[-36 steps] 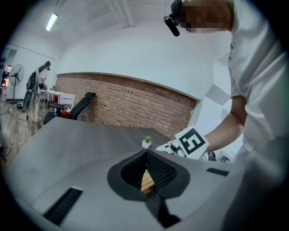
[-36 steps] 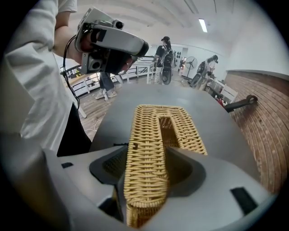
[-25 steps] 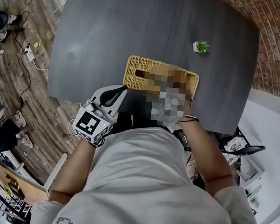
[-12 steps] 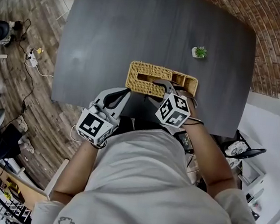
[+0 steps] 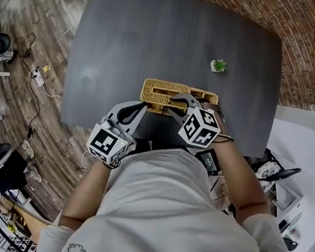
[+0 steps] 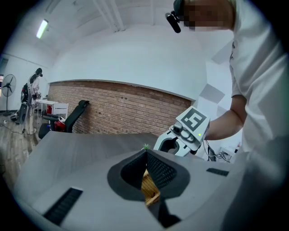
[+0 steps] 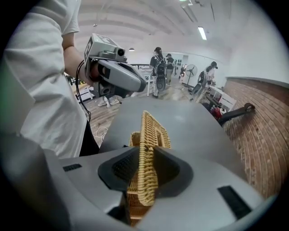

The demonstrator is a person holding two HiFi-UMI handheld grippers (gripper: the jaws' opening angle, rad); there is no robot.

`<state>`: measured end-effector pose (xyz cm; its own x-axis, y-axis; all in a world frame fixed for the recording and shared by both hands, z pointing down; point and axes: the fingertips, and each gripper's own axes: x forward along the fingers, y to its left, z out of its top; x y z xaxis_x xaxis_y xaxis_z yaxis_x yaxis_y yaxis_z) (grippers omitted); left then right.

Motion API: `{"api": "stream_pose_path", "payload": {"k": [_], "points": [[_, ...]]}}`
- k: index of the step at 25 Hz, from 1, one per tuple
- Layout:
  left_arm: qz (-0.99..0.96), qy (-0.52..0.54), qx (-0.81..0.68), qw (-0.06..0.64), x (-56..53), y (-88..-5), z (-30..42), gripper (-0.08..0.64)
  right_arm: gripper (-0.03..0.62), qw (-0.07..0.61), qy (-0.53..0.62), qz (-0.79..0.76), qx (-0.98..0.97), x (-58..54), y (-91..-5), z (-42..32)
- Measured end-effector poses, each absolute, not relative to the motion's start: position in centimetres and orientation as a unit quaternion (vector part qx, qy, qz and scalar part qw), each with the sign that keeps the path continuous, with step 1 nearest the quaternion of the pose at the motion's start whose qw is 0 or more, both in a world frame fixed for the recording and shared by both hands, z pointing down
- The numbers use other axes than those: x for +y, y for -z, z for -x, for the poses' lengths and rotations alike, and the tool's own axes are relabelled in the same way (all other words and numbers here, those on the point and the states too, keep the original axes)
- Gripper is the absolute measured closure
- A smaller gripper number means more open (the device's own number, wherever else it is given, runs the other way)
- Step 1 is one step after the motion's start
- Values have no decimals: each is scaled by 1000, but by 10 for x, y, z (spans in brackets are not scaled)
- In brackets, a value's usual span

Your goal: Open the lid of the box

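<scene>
Grey tabletop (image 5: 156, 33) carries the woven box (image 5: 152, 101) at its near edge, and everything else is placed from that box. Its lid (image 7: 156, 131) has changed most. A second ago it lay flat on the box and showed its whole top; now its near edge has come up, so that from the head view the wicker reads as a narrower band. The right gripper (image 5: 176, 101), at the box's near-right side, has just been closing its jaws and has risen since then. They now stand partly closed with the lid's rim clamped between the pads, seen edge-on in the right gripper view. The left gripper (image 5: 138, 108), at the box's near-left corner, has its jaws drawn together, with a bit of wicker that looks pinched between them, so I judge it steadies the body. The opening is therefore under way, with the lid only partly raised. Beyond the box, towards the far right, a small potted plant (image 5: 218, 66) stands well apart
</scene>
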<state>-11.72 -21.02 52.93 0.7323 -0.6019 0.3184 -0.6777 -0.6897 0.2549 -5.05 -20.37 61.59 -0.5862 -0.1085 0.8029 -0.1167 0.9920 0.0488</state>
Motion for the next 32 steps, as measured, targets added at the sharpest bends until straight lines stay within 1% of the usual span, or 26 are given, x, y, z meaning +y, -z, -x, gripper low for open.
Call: {"api": "stream_pose_path", "payload": {"k": [6,11,15,21,32], "points": [[-915,-108,-349,168,-226,-521,116,549,535,428,10,-79,-900,-234,-591,50],[-916,-112,-350,162,-238,-519,115,549,546,428,38,-89,-899,-264,-583,49],[-916,-115,-350,157,-250,-519,115,549,540,429,45,-90,-897,-284,-582,48],[-915,-120,-353,152,-271,-520,116,549,526,414,15,-88,-906,-313,-583,47],[-914,-128,-350,157,-293,-529,108,549,496,408,-13,-89,-909,-359,-602,45]]}}
